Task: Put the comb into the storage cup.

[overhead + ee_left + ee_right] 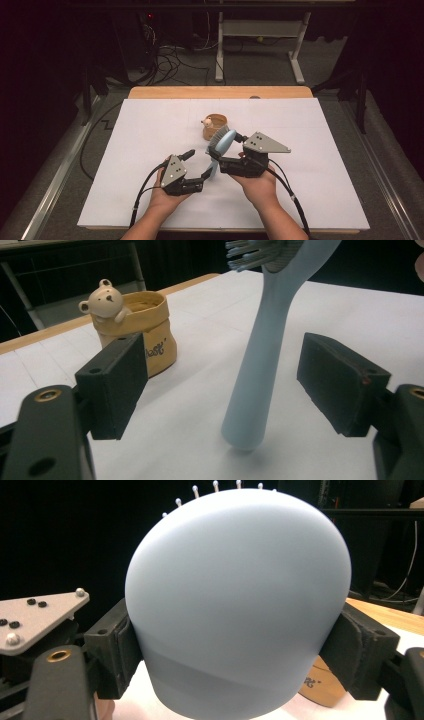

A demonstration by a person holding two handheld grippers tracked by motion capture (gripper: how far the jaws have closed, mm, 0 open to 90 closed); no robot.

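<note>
A light blue hairbrush point(223, 141) stands tilted over the white sheet, head up. My right gripper point(228, 148) is shut on its head. In the right gripper view the brush's smooth back point(235, 590) sits between both pads, which press on its sides, and bristle tips show at the top. My left gripper point(199, 165) is open around the handle. In the left gripper view the handle point(255, 375) hangs between the two pads point(120, 385) with a gap on each side, its end just above the sheet.
A tan pot with a small bear figure point(215, 126) on its rim stands just behind the brush, also seen as a pot point(142, 335) in the left gripper view. The white sheet point(150, 140) covers the wooden table point(220, 92). Cables and a desk frame lie on the floor beyond.
</note>
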